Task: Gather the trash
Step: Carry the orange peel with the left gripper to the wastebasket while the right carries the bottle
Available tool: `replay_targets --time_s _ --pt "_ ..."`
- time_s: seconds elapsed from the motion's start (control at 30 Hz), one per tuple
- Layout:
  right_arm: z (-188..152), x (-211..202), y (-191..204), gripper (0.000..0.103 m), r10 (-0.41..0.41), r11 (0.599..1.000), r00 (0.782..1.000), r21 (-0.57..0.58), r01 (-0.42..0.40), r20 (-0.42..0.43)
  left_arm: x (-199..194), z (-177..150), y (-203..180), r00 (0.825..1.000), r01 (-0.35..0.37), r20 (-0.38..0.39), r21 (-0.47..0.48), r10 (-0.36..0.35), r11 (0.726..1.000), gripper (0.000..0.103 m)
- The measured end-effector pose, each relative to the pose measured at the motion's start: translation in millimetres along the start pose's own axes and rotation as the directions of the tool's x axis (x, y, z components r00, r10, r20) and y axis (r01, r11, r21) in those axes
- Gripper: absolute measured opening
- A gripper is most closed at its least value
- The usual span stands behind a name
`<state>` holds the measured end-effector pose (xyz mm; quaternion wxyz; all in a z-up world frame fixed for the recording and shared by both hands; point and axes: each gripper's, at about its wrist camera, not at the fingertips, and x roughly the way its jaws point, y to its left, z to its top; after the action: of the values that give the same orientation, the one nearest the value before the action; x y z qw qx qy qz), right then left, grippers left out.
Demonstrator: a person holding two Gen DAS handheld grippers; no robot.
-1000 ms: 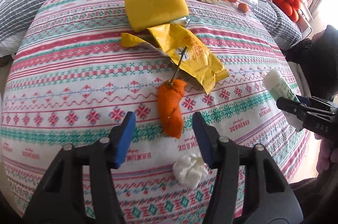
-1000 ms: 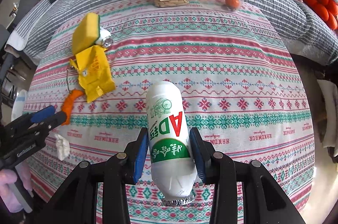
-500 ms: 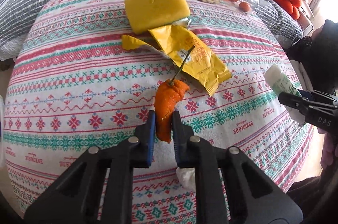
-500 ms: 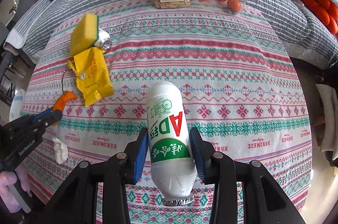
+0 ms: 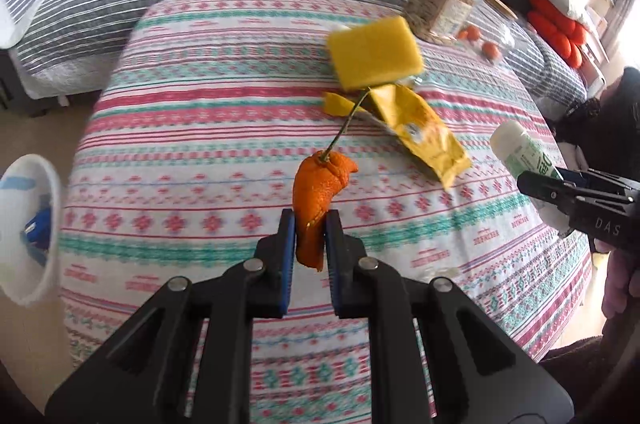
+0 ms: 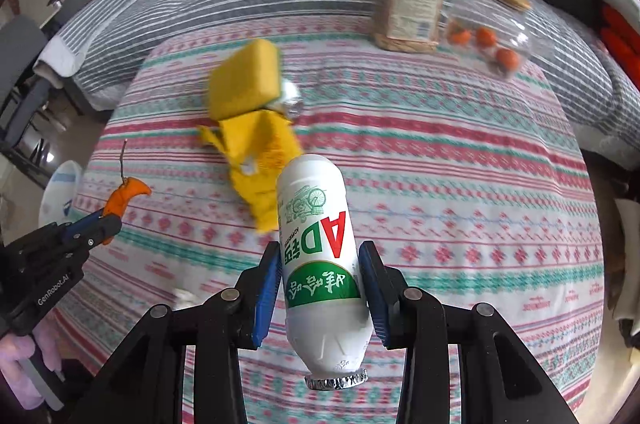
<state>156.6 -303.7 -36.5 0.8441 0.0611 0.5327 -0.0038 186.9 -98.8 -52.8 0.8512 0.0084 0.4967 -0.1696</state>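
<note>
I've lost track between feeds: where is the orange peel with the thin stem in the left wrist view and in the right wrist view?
Left wrist view: the orange peel with the thin stem sits centre frame, pinched in the left gripper.
Right wrist view: far left, mid height, the peel sticks up from that gripper.
Shared landmark: the yellow rectangular sponge on the patterned tablecloth.

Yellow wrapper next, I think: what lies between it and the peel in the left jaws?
Only bare patterned tablecloth, apart from the orange peel's own thin stem, which reaches toward the yellow wrapper; the left wrist view shows this.
</note>
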Motion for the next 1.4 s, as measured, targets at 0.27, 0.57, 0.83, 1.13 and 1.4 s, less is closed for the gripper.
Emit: replay_targets --time_s 0.27,0.57,0.83,1.13,1.4 --pt "10 6 47 0.040 0.031 0.998 1.000 -0.057 -0.031 0.001 -25 -2 44 0.998 -0.047 0.032 -0.058 0.049 0.997 0.016" --pt "20 14 98 0.040 0.071 0.991 0.998 -0.116 -0.070 0.000 -51 -11 94 0.993 -0.099 0.046 -0.131 0.106 0.986 0.016" --pt "20 20 137 0.040 0.093 0.983 0.996 -0.158 -0.093 -0.009 -68 -22 137 0.986 -0.146 0.050 -0.195 0.159 0.970 0.016" --pt "20 28 170 0.040 0.104 0.974 0.994 -0.200 -0.106 -0.022 -80 -39 187 0.975 -0.203 0.035 -0.264 0.219 0.943 0.016" --pt "18 37 196 0.040 0.108 0.965 0.994 -0.239 -0.112 -0.029 -87 -54 224 0.962 -0.254 0.020 -0.303 0.273 0.918 0.016"
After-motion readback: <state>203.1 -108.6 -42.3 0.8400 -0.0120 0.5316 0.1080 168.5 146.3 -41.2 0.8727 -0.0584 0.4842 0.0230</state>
